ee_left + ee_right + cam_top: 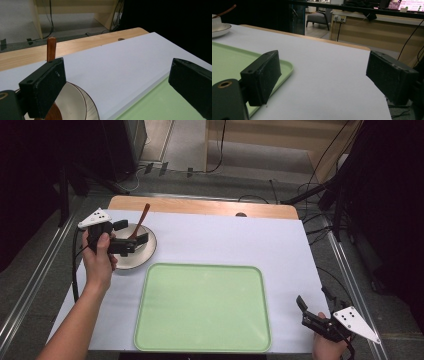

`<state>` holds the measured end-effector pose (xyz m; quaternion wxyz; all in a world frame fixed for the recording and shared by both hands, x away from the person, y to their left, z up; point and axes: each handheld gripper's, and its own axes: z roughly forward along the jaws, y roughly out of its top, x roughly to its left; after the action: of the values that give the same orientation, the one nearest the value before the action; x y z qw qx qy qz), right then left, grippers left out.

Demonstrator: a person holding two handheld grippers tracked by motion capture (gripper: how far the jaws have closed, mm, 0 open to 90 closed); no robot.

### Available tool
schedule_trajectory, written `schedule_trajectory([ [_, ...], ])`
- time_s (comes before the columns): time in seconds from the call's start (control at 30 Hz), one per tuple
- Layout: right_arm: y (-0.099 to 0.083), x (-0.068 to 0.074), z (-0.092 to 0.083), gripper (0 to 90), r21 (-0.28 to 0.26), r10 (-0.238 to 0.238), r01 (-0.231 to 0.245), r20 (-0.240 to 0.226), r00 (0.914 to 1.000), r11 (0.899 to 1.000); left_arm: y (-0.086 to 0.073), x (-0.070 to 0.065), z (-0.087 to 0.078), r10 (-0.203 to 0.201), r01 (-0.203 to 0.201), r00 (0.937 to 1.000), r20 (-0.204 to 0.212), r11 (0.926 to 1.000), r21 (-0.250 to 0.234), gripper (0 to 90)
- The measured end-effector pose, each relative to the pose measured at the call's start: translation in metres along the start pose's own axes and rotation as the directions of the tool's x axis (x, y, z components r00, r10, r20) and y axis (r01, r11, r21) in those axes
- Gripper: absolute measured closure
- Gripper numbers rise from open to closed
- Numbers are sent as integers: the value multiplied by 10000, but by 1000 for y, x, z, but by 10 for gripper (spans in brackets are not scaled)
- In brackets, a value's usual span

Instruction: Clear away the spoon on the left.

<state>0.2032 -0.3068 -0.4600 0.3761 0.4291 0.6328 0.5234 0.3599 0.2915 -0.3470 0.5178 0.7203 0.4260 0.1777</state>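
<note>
Held left gripper [131, 237] over bowl [146, 251] at mat's far-left corner, jaws spread wide, clamping nothing. Spoon [141, 219] stood in bowl, handle leaning past far rim. Right gripper [311, 311] parked near table's right edge, jaws apart, empty. Saw green tray [202, 306] between us, bare; open white mat [240, 240] beyond it.

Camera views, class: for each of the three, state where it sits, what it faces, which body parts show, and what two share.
High view: above the table, looking down; forearms, left claw, right claw.
Left gripper view: on the left claw, facing bowl and spoon.
Right gripper view: on the right claw, facing across the table.
All share the green tray.
</note>
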Motion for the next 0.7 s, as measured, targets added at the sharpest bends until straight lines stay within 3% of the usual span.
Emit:
schedule_trajectory([
  [0.23,0,1,0,132,-13,-15,15,-19,10000,10000,5,4,12,-70,70,10000,-18,9996,271,8],
  [0.37,-1,0,1,132,-11,-11,11,-43,10000,10000,9,13,24,-352,356,9993,-88,9977,580,8],
  [0.53,-1,1,1,132,-21,-14,14,-58,10000,10000,9,24,34,-660,657,9978,30,9959,615,7],
  [0.7,-2,0,2,132,30,-14,14,-63,10000,10000,12,34,48,-870,892,9959,-243,9896,1126,8],
])
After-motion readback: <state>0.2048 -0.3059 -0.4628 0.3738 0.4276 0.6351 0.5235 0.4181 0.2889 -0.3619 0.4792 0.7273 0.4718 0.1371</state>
